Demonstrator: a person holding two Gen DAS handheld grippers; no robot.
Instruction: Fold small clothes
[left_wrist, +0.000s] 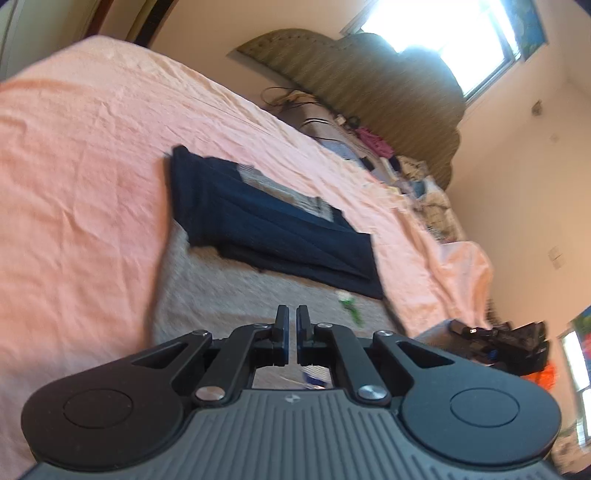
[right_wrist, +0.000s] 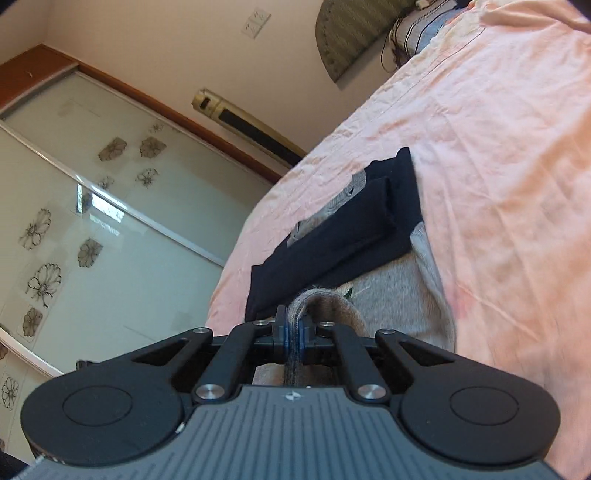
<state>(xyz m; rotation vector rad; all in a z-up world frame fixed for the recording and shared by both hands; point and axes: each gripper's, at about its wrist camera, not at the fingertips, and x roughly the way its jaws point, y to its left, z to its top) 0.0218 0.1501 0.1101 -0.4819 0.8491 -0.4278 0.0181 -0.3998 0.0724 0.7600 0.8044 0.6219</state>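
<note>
Left gripper (left_wrist: 292, 312): jaws nearly together, nothing visible between them.
Right gripper (right_wrist: 294, 325): jaws clamped on grey garment (right_wrist: 399, 295) fold.
Navy garment (left_wrist: 273, 221): folded, on bed (left_wrist: 81, 166).

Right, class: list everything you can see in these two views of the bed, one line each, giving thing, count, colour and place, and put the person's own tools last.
Bedsheet: one, pink, wrinkled, covering the bed.
Grey garment: one, light grey knit, spread on the sheet near the cameras.
Navy garment: one, dark blue, folded, lying on the grey garment's far part.
Headboard: one, olive, padded, at the far end of the bed.
Clutter pile: several mixed-colour items, too blurred to name, below the headboard.
Window: one, bright, above the headboard.
Wardrobe doors: frosted glass with flower prints, beside the bed.
Left hand-held gripper: one, black, shut, nothing visible between the pads.
Right hand-held gripper: one, black, shut on a fold of the grey garment.
</note>
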